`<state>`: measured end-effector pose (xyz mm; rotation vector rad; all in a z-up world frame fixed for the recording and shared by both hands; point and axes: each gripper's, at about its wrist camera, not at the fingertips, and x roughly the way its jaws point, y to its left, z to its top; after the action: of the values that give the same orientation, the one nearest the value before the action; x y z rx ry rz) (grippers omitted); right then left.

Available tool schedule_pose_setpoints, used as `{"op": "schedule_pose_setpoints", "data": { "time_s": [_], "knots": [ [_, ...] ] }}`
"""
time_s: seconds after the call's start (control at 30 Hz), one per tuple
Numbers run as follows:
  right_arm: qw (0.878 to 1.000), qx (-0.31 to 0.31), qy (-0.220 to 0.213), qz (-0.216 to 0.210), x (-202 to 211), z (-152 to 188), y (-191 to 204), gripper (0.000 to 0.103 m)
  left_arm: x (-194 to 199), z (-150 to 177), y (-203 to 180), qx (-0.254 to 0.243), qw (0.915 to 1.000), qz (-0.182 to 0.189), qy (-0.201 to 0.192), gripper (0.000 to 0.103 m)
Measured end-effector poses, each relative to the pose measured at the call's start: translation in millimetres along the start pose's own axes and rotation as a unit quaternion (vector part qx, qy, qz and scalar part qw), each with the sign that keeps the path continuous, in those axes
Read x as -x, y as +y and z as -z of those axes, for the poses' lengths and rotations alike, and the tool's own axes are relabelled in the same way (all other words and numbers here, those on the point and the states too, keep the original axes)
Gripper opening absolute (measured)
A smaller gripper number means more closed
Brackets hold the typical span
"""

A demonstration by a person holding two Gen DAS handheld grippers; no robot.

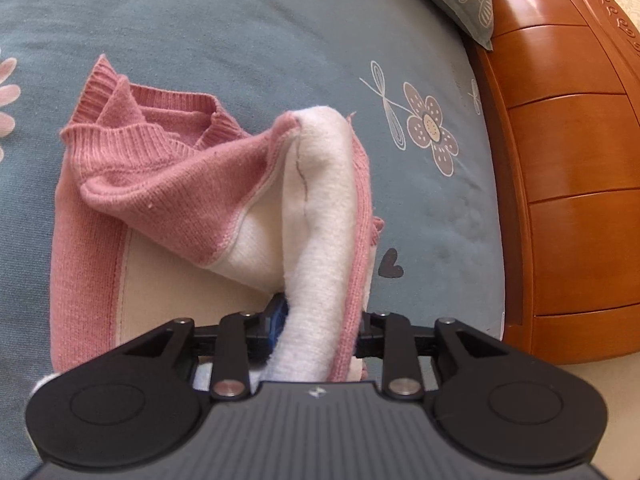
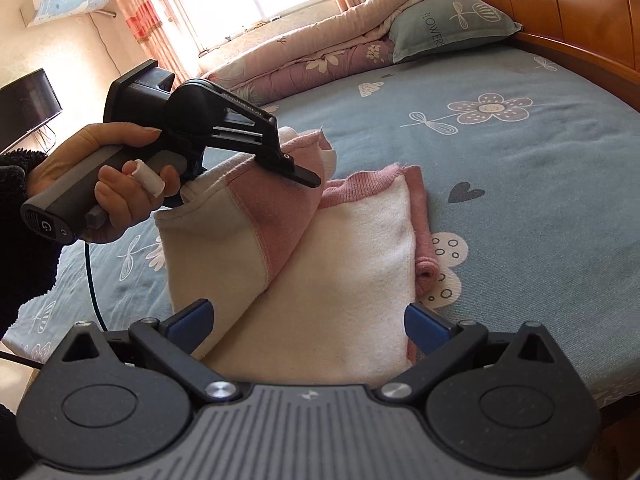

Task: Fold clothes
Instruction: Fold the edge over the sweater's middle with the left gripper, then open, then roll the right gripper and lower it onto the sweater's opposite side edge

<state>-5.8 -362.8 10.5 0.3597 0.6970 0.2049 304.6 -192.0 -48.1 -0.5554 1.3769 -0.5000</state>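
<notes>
Left wrist view: pink-and-cream sweater (image 1: 168, 184) lies half-folded on the bed (image 1: 280, 40), one raised fold sitting between the left tongs (image 1: 320, 320), which look like they're still pinching it. Right tongs (image 2: 308, 324) hang released over the near edge. I'd lay that fold flat, edges lined up, before fully letting go.
</notes>
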Motion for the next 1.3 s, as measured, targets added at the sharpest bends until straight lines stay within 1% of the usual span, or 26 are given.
{"op": "schedule_pose_setpoints", "data": {
  "time_s": [0.03,0.13,0.33,0.43,0.5,0.57,0.63,0.7,0.77,0.83,0.9,0.93,1.0,1.1,1.17,1.23,1.3],
  "knots": [
    [1.000,-0.001,0.000,0.002,0,1,-1,0.103,-1,1,-2,0.001,1.0000,0.001,-0.001,0.042],
    [1.000,-0.002,0.001,0.006,2,2,-1,0.103,0,4,-10,-0.002,1.0000,0.004,-0.006,0.045],
    [1.000,0.002,0.000,0.009,4,3,1,0.103,6,5,-21,-0.005,0.9996,0.026,-0.005,0.047],
    [1.000,0.001,0.001,0.010,4,3,1,0.103,12,7,-23,-0.004,0.9987,0.051,-0.004,0.047],
    [1.000,0.002,0.002,0.010,4,3,2,0.103,18,8,-26,-0.014,0.9972,0.073,-0.003,0.047],
    [1.000,0.004,0.002,0.010,4,3,3,0.103,26,8,-31,-0.031,0.9961,0.082,-0.008,0.047],
    [1.000,0.003,0.002,0.009,5,4,3,0.103,35,10,-33,-0.062,0.9944,0.084,-0.017,0.048],
    [1.000,-0.005,0.003,0.001,5,4,1,0.103,46,13,-32,-0.101,0.9913,0.078,-0.031,0.051],
    [1.000,-0.021,0.005,-0.015,5,5,-3,0.103,57,18,-28,-0.143,0.9867,0.058,-0.052,0.052],
    [0.998,-0.044,0.010,-0.039,4,5,-9,0.103,66,26,-20,-0.184,0.9800,0.027,-0.072,0.052],
    [0.994,-0.076,0.018,-0.070,-1,6,-16,0.103,71,34,-11,-0.222,0.9713,-0.008,-0.086,0.052],
    [0.992,-0.090,0.023,-0.082,-4,6,-18,0.103,73,38,-6,-0.234,0.9679,-0.022,-0.090,0.052],
    [0.988,-0.112,0.034,-0.096,-10,9,-23,0.103,78,48,9,-0.242,0.9650,-0.038,-0.094,0.052],
    [0.985,-0.134,0.049,-0.099,-18,12,-27,0.103,81,59,29,-0.239,0.9648,-0.044,-0.100,0.052],
    [0.982,-0.150,0.057,-0.103,-23,14,-30,0.103,80,66,41,-0.233,0.9659,-0.040,-0.106,0.052],
    [0.976,-0.175,0.066,-0.113,-30,14,-37,0.103,77,70,50,-0.219,0.9694,-0.031,-0.105,0.052],
    [0.968,-0.205,0.074,-0.124,-38,14,-45,0.103,76,75,56,-0.216,0.9692,-0.022,-0.116,0.053]
  ]
}}
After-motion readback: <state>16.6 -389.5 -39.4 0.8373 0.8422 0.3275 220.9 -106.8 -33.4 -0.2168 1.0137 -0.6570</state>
